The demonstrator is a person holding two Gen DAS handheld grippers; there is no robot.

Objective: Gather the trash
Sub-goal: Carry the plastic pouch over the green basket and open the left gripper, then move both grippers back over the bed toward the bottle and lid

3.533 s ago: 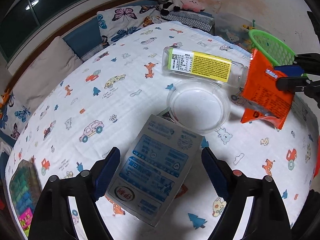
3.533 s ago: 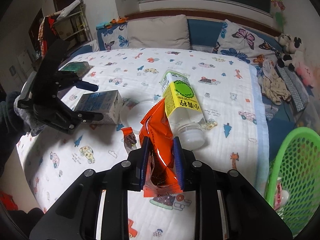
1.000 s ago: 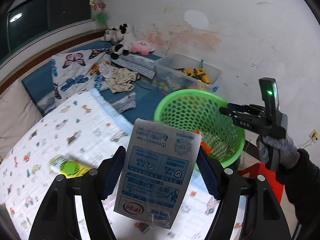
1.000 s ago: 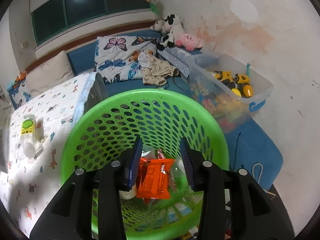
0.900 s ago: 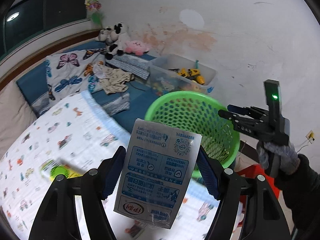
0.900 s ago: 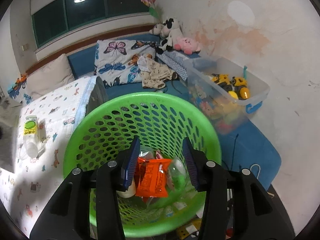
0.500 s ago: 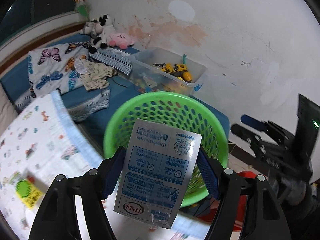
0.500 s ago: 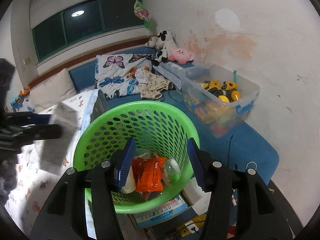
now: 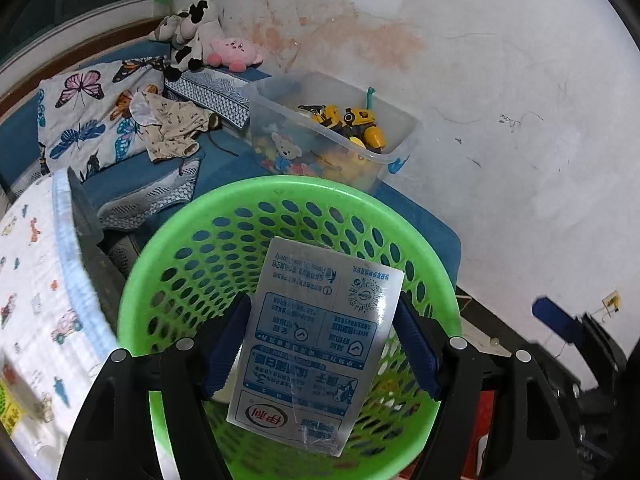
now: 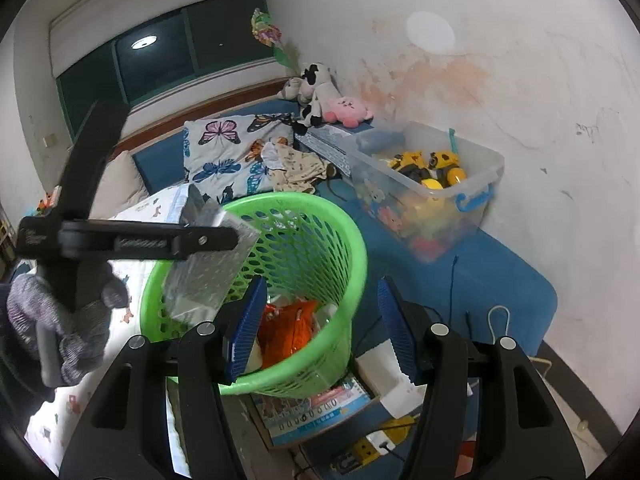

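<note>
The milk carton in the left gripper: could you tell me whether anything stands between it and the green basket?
Nothing visible does. The milk carton, clamped in the left gripper, hangs over the open mouth of the green basket; only earlier trash lies at the bottom.

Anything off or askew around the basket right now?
Nothing spilled. The milk carton sits tilted in the left gripper, over the green basket. The orange wrapper lies inside; the right gripper jaws are opening, empty.
</note>
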